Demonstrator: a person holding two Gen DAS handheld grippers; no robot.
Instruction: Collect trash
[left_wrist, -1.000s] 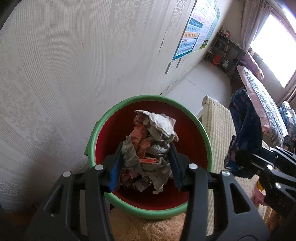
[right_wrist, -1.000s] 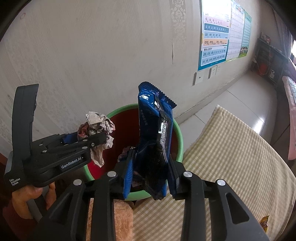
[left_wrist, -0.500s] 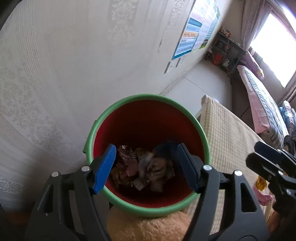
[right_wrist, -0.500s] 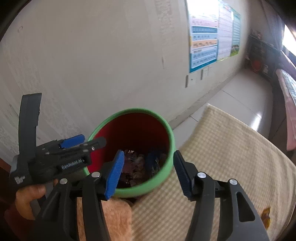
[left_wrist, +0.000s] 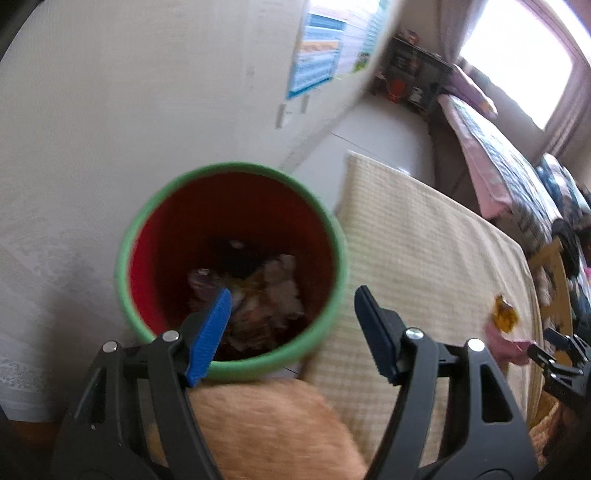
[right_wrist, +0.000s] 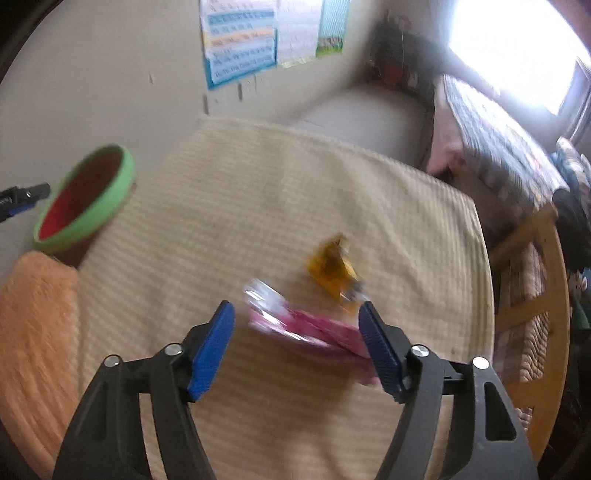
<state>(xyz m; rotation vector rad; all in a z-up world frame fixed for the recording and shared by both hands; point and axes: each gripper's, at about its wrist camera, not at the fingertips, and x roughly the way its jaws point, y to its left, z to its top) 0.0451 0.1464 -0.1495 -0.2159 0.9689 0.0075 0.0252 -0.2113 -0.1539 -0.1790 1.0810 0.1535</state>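
Note:
A green-rimmed red bin (left_wrist: 147, 218) holds crumpled paper and wrappers (left_wrist: 269, 295). My left gripper (left_wrist: 291, 306) is open and empty just above the bin's near rim. In the right wrist view the bin (right_wrist: 92, 192) stands at the far left. My right gripper (right_wrist: 297, 332) is open over a pink wrapper (right_wrist: 314, 332) lying on the cream checked cloth (right_wrist: 258, 206). A yellow wrapper (right_wrist: 334, 273) lies just beyond the pink one. Both wrappers also show at the right in the left wrist view, yellow wrapper (left_wrist: 503, 317) and pink wrapper (left_wrist: 504, 345).
An orange fluffy cushion (right_wrist: 33, 332) lies next to the bin at the cloth's near left. A wall with posters (right_wrist: 240, 55) runs behind. A bed (right_wrist: 491, 129) and a wooden chair (right_wrist: 535, 295) stand to the right.
Both grippers opened and dropped their trash, the crumpled paper and the blue wrapper, into the bin. The right gripper then swung right to the wrappers on the cloth.

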